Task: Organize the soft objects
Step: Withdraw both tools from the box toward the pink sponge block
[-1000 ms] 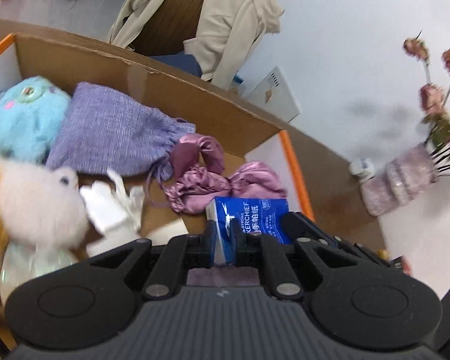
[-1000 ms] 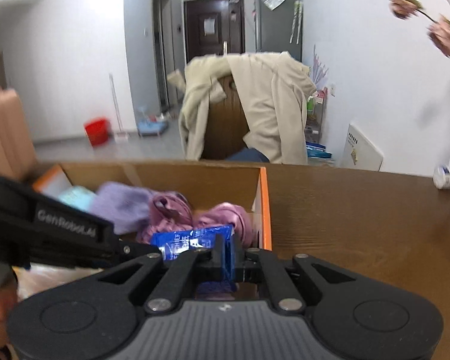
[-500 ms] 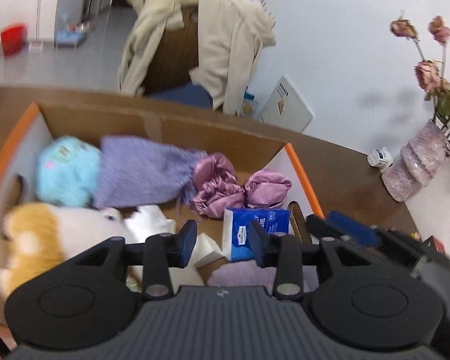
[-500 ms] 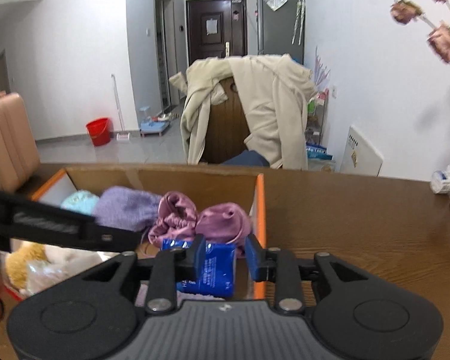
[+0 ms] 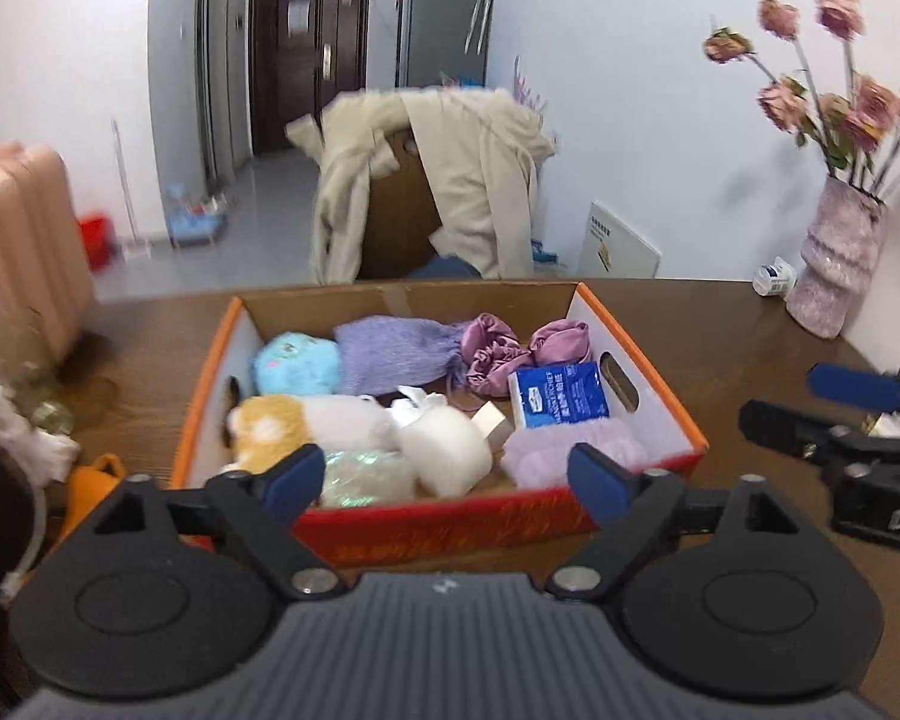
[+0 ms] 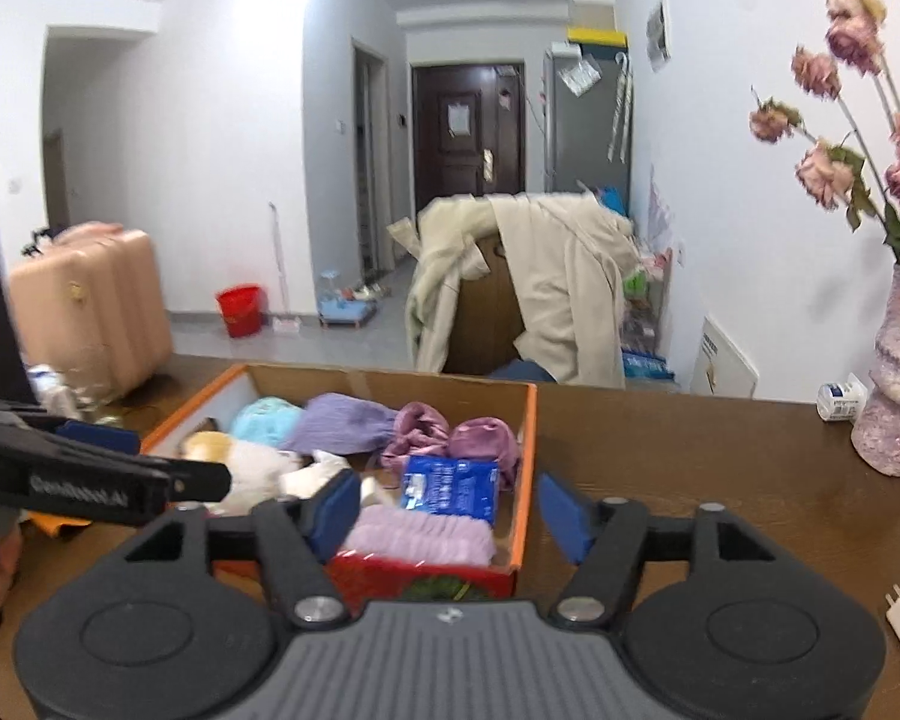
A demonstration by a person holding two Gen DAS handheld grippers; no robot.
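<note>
Tissue pack point(image 5: 558, 399) lies inside the cardboard box point(image 5: 654, 384) against its right wall, beside the satin scrunchies point(image 5: 525, 348). Left gripper point(image 5: 444, 480) and right gripper point(image 6: 444, 507) hover wide open, empty. Risk: a low pass could clip the box's near rim.

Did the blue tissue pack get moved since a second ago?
Yes. The blue tissue pack was pinched between both grippers above the cardboard box; now it lies inside, beside the pink satin scrunchie.
</note>
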